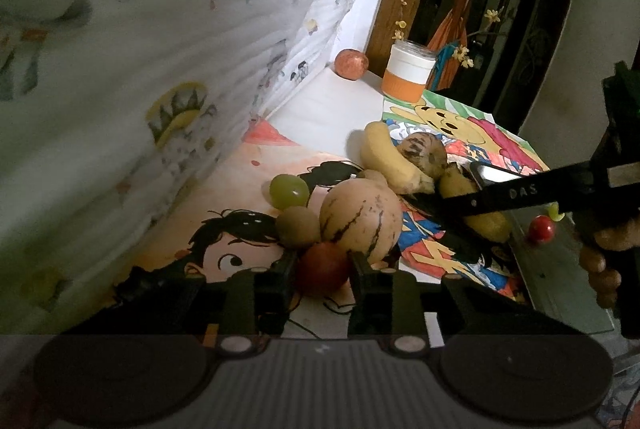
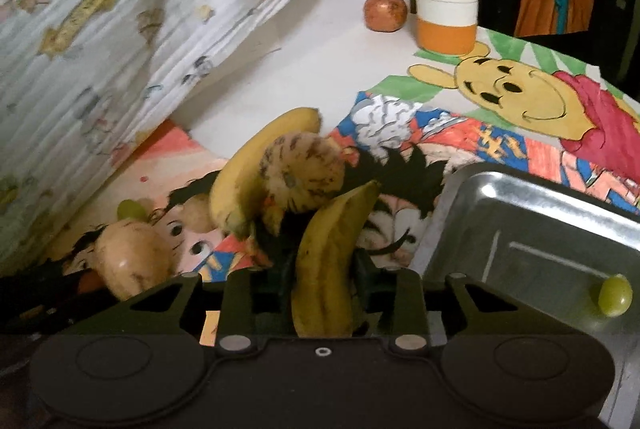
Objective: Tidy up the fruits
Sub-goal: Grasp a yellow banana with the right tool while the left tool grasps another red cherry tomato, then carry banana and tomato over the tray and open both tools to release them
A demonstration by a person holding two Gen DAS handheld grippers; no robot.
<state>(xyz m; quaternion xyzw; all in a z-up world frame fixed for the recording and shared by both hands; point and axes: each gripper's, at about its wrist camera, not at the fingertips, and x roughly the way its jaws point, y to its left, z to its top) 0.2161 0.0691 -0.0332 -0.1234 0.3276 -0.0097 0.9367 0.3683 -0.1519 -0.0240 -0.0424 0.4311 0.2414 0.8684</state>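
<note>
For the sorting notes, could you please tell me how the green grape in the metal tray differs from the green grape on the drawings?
The green grape in the shiny metal tray lies alone on bare steel; the green grape on the coloured paper drawings sits at the fruit pile, close by a brown kiwi. The first is already sorted; the second is not. Both are pale green, oval and ungripped.

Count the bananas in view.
2. One banana is clamped in the right gripper; the other banana lies on the drawings behind it, against a speckled fruit. More may be hidden.
</note>
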